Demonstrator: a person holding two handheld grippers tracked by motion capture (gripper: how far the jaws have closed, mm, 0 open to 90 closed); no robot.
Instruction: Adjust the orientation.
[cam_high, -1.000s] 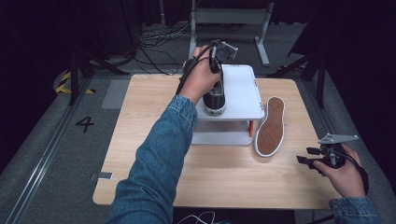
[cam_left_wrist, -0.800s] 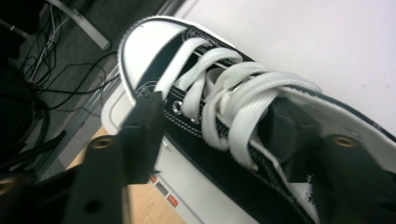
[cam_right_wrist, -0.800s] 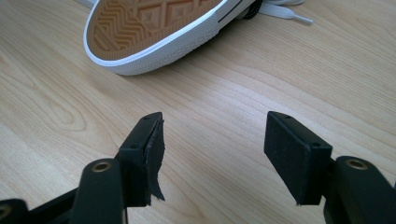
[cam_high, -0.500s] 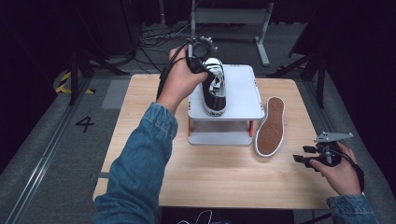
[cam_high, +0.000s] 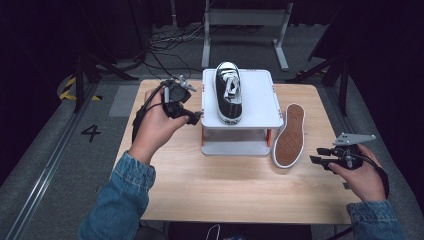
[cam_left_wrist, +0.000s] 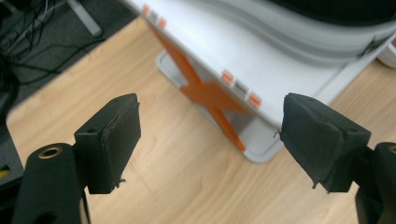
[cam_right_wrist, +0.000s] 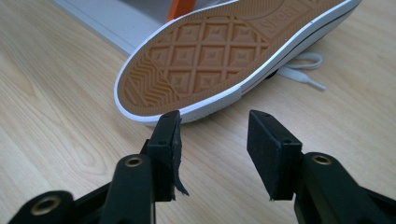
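One shoe (cam_high: 229, 92) now stands alone on the stand (cam_high: 260, 102), released; the left gripper (cam_high: 192, 117), jaws wide apart, has drawn back to its 9 o'clock. Second shoe (cam_high: 287, 136) lies sole-up at 3 o'clock, right gripper (cam_high: 320, 161) near, jaws parted, likely next

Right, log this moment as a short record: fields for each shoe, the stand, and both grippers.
shoe on stand: black canvas sneaker with white laces, upright on the top shelf, toe pointing away from the person
shoe on table: matching sneaker, on its side, brown rubber sole showing, leaning against the stand's right side
stand: white two-level shoe rack with orange braces, on the light wooden table
left gripper: open, empty, beside the rack's left edge
right gripper: open, empty, close to the table shoe's heel end
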